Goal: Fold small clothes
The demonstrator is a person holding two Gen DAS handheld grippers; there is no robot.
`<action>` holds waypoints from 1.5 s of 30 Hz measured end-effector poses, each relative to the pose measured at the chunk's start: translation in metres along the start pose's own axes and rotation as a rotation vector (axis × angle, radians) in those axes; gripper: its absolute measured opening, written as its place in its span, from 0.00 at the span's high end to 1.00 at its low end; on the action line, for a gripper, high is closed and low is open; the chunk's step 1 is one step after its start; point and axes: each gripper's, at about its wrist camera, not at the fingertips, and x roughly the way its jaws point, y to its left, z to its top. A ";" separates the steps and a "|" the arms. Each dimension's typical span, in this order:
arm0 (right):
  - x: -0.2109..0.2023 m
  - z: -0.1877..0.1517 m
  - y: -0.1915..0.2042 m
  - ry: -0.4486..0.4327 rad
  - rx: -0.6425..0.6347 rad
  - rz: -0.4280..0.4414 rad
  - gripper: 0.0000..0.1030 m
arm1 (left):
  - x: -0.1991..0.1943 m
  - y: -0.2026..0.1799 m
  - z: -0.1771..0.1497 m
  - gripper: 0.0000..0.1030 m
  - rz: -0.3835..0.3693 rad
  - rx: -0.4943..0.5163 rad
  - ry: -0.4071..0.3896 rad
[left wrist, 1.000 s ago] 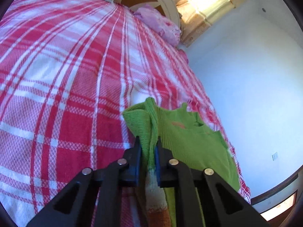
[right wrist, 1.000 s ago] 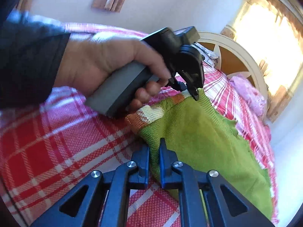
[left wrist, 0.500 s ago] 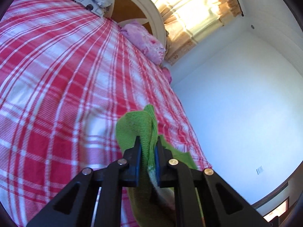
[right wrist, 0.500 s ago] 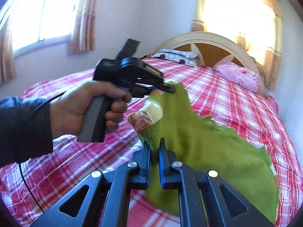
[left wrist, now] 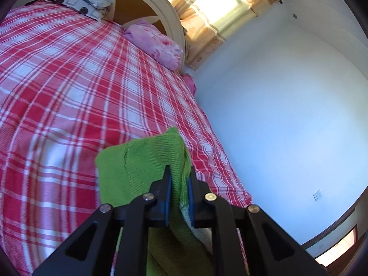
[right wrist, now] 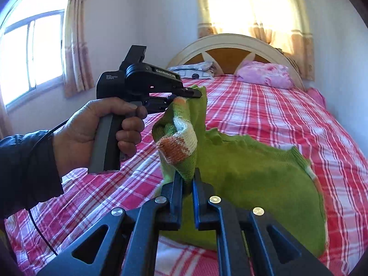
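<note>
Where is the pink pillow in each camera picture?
Left wrist view: the pink pillow is upper middle, beside the headboard.
Right wrist view: the pink pillow is right of centre, against the headboard.
Shared landmark: the green sweater on the plaid bedspread.

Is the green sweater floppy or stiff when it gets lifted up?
Probably floppy: the green sweater sags and folds between the left gripper and right gripper. Likely light, since small pinches hold it. Its knit looks unlikely to slip.
</note>
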 end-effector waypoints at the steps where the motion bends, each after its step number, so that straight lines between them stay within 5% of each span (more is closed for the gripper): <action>1: -0.002 0.000 -0.005 -0.005 0.011 0.000 0.94 | 0.003 -0.004 0.000 0.88 0.000 0.006 0.004; 24: -0.052 -0.010 -0.097 -0.072 0.180 0.041 0.95 | 0.081 -0.099 -0.028 0.88 0.050 0.152 0.104; 29: -0.051 -0.003 -0.124 -0.014 0.283 0.066 0.95 | 0.101 -0.113 -0.032 0.88 0.074 0.195 0.124; 32: -0.055 0.004 -0.128 0.013 0.235 0.043 0.95 | 0.114 -0.112 -0.035 0.88 0.081 0.178 0.131; 45: -0.045 -0.041 -0.193 0.097 0.395 0.002 0.95 | 0.169 -0.130 -0.063 0.88 0.151 0.252 0.208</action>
